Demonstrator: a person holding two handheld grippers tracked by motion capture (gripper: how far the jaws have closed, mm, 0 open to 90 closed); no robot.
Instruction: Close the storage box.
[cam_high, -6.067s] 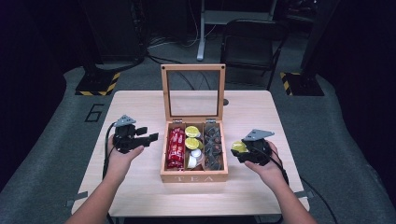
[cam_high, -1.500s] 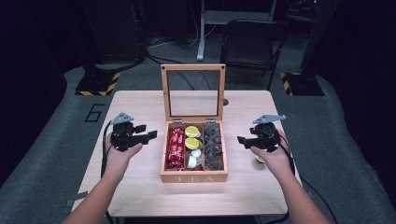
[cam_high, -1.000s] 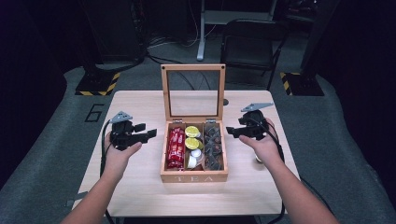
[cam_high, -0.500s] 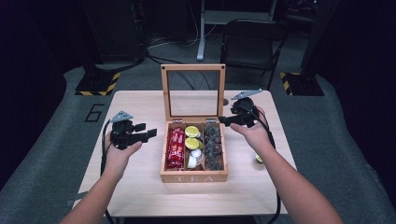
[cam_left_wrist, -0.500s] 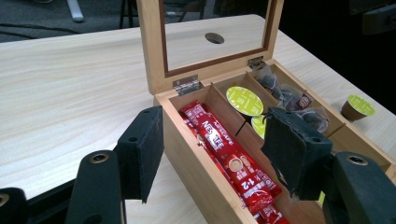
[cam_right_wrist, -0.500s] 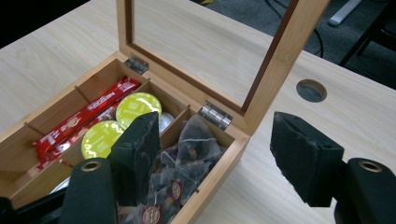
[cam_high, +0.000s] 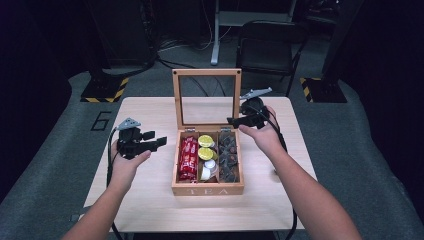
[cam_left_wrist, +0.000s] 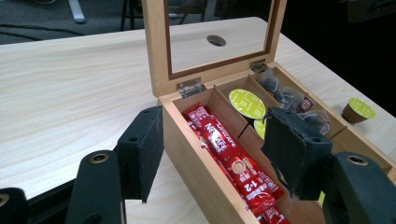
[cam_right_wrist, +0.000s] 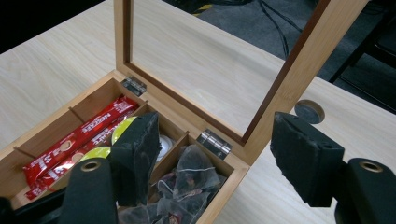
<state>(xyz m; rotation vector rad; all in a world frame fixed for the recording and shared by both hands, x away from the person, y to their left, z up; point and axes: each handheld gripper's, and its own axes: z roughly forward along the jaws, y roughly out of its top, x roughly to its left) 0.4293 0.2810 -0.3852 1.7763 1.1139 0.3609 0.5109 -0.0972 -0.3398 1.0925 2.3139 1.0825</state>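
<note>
Your right gripper (cam_high: 235, 121) is up beside the raised lid (cam_high: 206, 98) of the wooden tea box (cam_high: 207, 189), its jaws standing wide with nothing between them. In the right gripper view the lid's right-hand frame post (cam_right_wrist: 299, 65) rises in the gap between your two pads without touching either; one pad hangs over the box's inside, the other over the bare table (cam_right_wrist: 196, 51) outside the box. Just below your jaws sits the compartment of dark tea bags (cam_right_wrist: 187, 186), and the nearer metal hinge (cam_right_wrist: 214, 141) lies just ahead of them. Further off to your left in that view lie the red coffee sticks (cam_right_wrist: 84, 135) in the far compartment, with the green-lidded capsules (cam_right_wrist: 122, 128) in the one between.

Your left gripper (cam_high: 155, 142) hovers just off the box's left side, also open and empty. In the left gripper view its jaws straddle the box's near wall (cam_left_wrist: 201, 154): one pad hangs outside the box over the table, the other above the inside. The red sticks (cam_left_wrist: 229, 158) run between your pads, lower down, untouched. Beyond the far pad you see a green capsule (cam_left_wrist: 246, 103) in the middle compartment and the tea bags (cam_left_wrist: 289, 100) past it.

One more green-topped capsule (cam_left_wrist: 356, 110) stands alone on the table, outside the box, well apart from both your grippers.
</note>
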